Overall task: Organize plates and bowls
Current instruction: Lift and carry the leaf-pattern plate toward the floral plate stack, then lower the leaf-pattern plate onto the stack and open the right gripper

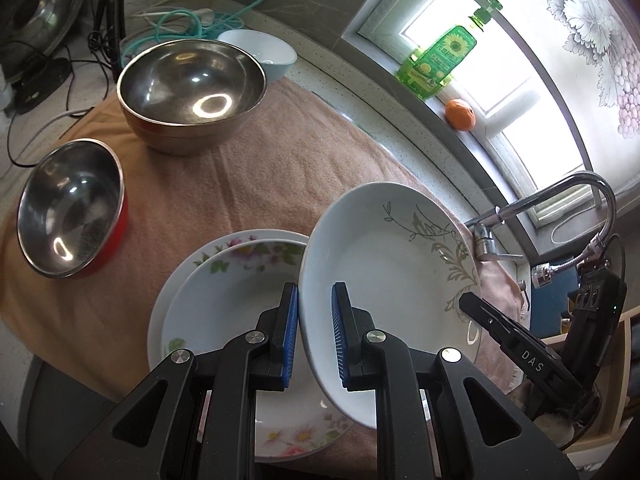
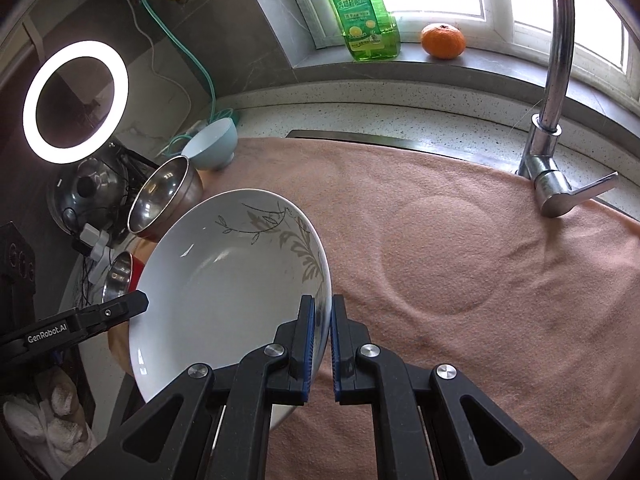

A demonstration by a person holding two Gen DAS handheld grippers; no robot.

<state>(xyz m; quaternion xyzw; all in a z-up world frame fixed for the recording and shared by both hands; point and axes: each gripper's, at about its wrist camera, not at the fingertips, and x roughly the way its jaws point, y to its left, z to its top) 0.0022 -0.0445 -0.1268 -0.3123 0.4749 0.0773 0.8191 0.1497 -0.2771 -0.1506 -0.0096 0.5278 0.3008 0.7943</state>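
A white plate with a grey leaf pattern (image 1: 392,264) (image 2: 224,280) hangs tilted above the pink towel (image 2: 440,260), held by both grippers. My left gripper (image 1: 315,292) is shut on its left rim, and shows as a black finger (image 2: 140,300) in the right wrist view. On the opposite rim my right gripper (image 2: 322,300) is shut; its finger (image 1: 466,300) appears at the plate's right edge. Two stacked floral plates (image 1: 228,300) lie on the towel just under the plate's left side.
A large steel bowl (image 1: 192,88) (image 2: 160,200), a small red-sided steel bowl (image 1: 68,208) and a light blue bowl (image 1: 264,52) stand further back. A faucet (image 2: 552,140) rises at the right. A green soap bottle (image 2: 364,12) and an orange (image 2: 442,40) sit on the sill.
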